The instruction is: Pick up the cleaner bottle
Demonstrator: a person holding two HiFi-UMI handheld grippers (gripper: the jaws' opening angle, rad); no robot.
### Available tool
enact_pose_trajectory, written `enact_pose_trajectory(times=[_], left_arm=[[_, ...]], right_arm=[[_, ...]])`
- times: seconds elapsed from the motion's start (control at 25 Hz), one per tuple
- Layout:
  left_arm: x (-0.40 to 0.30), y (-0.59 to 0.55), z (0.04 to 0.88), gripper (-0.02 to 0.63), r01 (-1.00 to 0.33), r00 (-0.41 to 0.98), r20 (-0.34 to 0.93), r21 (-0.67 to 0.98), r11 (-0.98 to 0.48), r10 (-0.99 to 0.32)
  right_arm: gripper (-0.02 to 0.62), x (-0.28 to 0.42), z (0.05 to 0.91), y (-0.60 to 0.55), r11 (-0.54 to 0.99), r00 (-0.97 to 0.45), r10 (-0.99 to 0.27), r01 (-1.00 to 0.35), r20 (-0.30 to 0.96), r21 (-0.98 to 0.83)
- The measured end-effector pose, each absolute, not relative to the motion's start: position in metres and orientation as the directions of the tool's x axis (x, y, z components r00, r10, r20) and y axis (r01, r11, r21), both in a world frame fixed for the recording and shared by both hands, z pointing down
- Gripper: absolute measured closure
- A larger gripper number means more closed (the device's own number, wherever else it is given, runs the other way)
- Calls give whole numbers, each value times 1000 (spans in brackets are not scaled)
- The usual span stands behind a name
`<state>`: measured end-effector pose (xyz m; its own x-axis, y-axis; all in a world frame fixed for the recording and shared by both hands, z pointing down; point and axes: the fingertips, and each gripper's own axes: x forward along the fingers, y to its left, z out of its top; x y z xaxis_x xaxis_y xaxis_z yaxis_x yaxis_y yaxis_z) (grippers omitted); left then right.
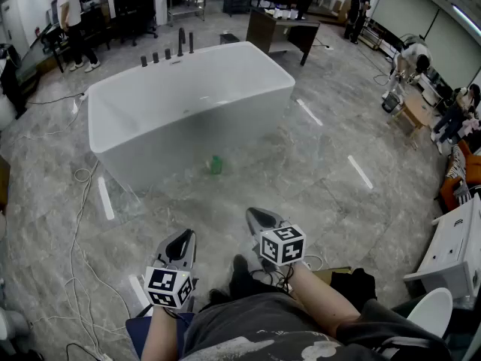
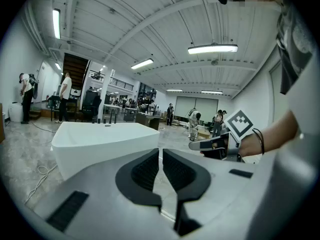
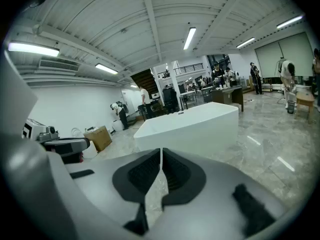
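**A:** Two grippers, quick. What state?

**B:** Left gripper: jaws together, nothing between them. Right gripper: same, pressed together and empty. Each gripper's own view confirms it, left and right.

**A:** Where are they?

**B:** Both are held low in front of the person, side by side but apart, and angled slightly down toward the bathtub. The marker cubes face up.

**A:** Cleaner bottle?

**B:** The cleaner bottle is green and stands on the grey floor, just beside the near wall of the tub. It's well apart from both grippers and ahead of them, roughly between their lines. Neither gripper touches it.

**A:** Upright?

**B:** Looks upright, but it's too small to be sure.

**A:** Anything else?

**B:** The tub is white, with dark tap posts on its far rim. Loose cables lie on the floor to the left. Several people are at the far desks and along the right wall.
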<state>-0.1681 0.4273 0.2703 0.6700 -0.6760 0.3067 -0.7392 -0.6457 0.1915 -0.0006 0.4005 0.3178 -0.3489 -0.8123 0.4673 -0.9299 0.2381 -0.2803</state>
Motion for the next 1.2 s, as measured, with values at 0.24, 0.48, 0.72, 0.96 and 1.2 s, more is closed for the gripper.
enact_pose_trajectory(times=[0.24, 0.48, 0.72, 0.96, 1.2], left_arm=[[-179, 427, 272, 572, -751, 658, 301, 198, -629, -691], [-187, 431, 275, 571, -759, 649, 306, 206, -617, -696], [-196, 432, 278, 571, -764, 643, 310, 206, -611, -700], [-206, 429, 279, 571, -764, 645, 300, 225, -605, -703], [-208, 423, 287, 571, -761, 648, 318, 242, -602, -692]], right_arm=[[561, -9, 321, 403, 228, -357, -812, -923, 463, -311], [561, -15, 321, 406, 222, -359, -809, -920, 465, -323], [563, -29, 308, 410, 282, -400, -820, -905, 409, -319], [563, -46, 300, 409, 281, -397, -836, -903, 379, -325], [562, -45, 312, 403, 269, -396, -828, -901, 396, -340]])
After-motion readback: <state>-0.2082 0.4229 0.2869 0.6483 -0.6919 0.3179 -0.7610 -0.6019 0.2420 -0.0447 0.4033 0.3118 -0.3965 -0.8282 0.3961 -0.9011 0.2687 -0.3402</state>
